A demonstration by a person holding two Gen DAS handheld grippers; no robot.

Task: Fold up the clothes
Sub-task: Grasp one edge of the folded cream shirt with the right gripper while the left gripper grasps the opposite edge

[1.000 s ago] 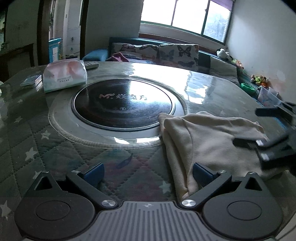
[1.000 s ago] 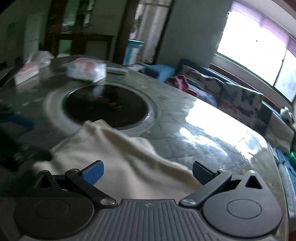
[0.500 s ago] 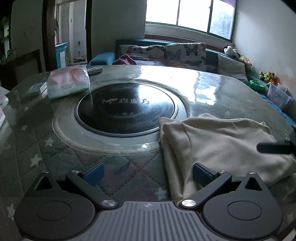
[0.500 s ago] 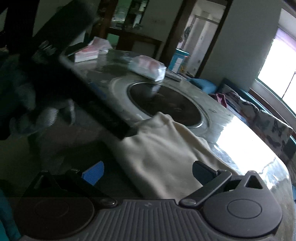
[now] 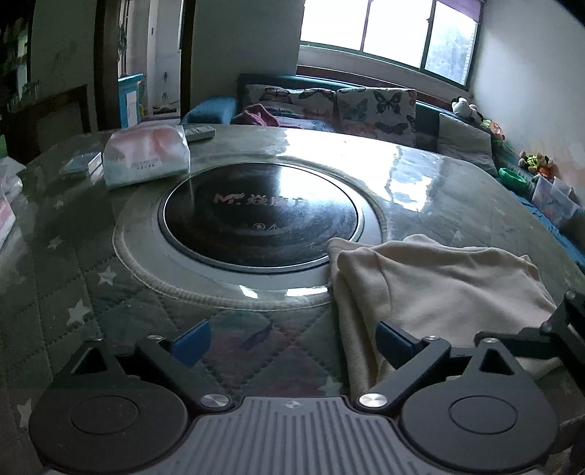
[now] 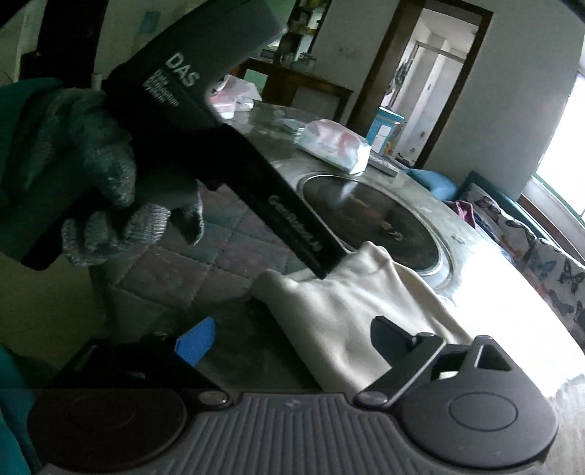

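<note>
Both your grippers, left gripper and right gripper, have just been narrowing slightly yet stand wide open with nothing gripped; the cream garment lies bunched on the worktop beside the dark round hob. Pinch several layers and your fold may skew

Round table ahead of me, quilted star-print cover under a glossy clear sheet. Dark round plate set in its middle, pale ring around it. Window on the far wall, very bright; its glare reflects off the table top. White wall to the right of it. Under the window, a teal sofa with butterfly cushions; soft toys at its right end. Doorway with dark wood frame seen in my right view. Dark wooden sideboard beyond the table. Room otherwise dim.
</note>
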